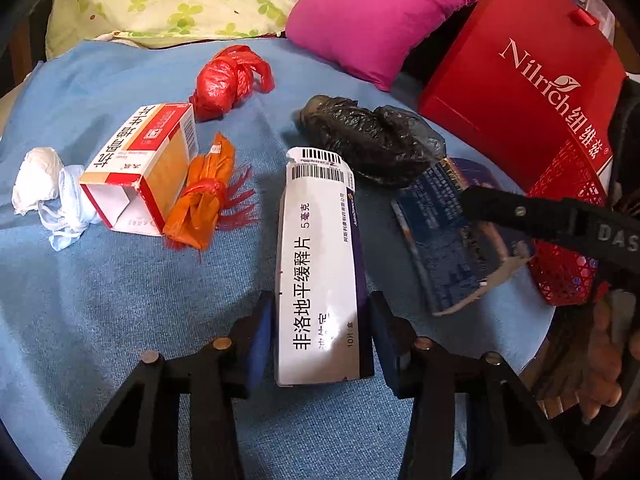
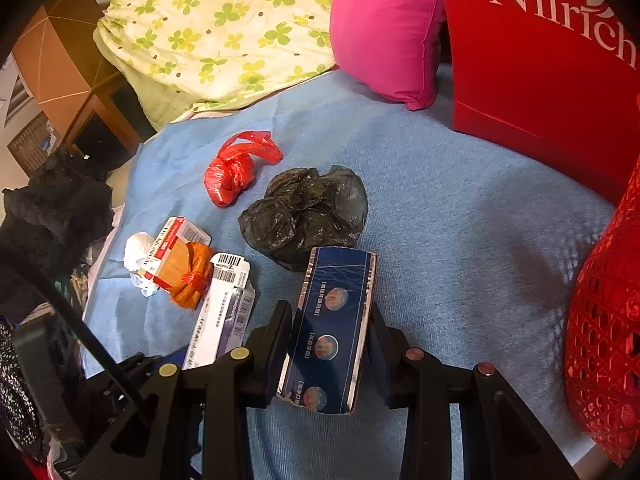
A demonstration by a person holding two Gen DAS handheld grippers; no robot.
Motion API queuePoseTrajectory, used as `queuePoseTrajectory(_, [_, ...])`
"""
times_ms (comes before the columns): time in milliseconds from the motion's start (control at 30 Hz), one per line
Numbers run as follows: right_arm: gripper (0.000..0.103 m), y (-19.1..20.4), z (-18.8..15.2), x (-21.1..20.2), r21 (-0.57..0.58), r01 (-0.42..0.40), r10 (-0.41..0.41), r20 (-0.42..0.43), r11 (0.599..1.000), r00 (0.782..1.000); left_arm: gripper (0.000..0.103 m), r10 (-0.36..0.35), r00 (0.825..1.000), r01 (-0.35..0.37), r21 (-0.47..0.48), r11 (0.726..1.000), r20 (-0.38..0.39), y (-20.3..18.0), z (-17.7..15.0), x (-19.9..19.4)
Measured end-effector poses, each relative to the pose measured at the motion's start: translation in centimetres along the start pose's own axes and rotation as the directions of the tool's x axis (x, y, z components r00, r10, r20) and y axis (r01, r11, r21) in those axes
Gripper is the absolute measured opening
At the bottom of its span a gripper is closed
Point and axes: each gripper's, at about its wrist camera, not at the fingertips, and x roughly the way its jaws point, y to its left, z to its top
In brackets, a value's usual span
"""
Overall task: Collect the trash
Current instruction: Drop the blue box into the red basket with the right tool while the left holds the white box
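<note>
Left wrist: white medicine box (image 1: pixel 320 264) lies lengthwise between left gripper (image 1: pixel 320 344) pads, touching, apparently gripped. Right gripper (image 2: pixel 332 352) clamps blue box (image 2: pixel 332 328) beside it.

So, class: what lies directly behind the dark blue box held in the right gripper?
Behind the dark blue box lies a crumpled black plastic bag on the blue blanket. The box's far end covers the bag's near edge, so contact there cannot be told.

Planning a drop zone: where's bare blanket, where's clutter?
Free: blue blanket between black bag, red paper bag and red mesh basket; also the near-left stretch below the white tissue. Crowded: the middle, around the red-and-white box, orange wrapper and red bag.
</note>
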Motion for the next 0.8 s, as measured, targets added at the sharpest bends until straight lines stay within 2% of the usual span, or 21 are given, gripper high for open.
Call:
queuePoseTrajectory(233, [0.039,0.4,-0.2,-1.6,-0.031,-0.011,0.012,0.025,0.999,1.0,0.048,0.011,0.999,-0.011,-0.005,1.0,0.04,-0.1,-0.3,-1.0])
queuePoseTrajectory(500, [0.039,0.2,-0.7,-3.7,-0.052,-0.028,0.031,0.067,0.998,0.997,0.048,0.042,0.992,-0.039,-0.03,0.999,0.119,-0.3,-1.6,-5.2])
queuePoseTrajectory(567, [0.039,0.1,-0.9,-4.3,-0.049,-0.036,0.04,0.08,0.998,0.996,0.048,0.082,0.986,-0.078,-0.031,0.996,0.148,-0.6,-2.1,-6.6])
queuePoseTrajectory(667, [0.039,0.2,-1.2,-5.5,-0.053,-0.062,0.068,0.111,0.997,0.991,0.048,0.17,0.967,-0.166,-0.034,0.985,0.189,-1.4,-3.5,-8.5])
queuePoseTrajectory(800, [0.039,0.9,-1.7,-7.2,-0.061,-0.098,0.107,0.152,0.993,0.983,0.048,0.21,0.951,-0.203,-0.056,0.978,0.228,-2.0,-5.4,-10.5])
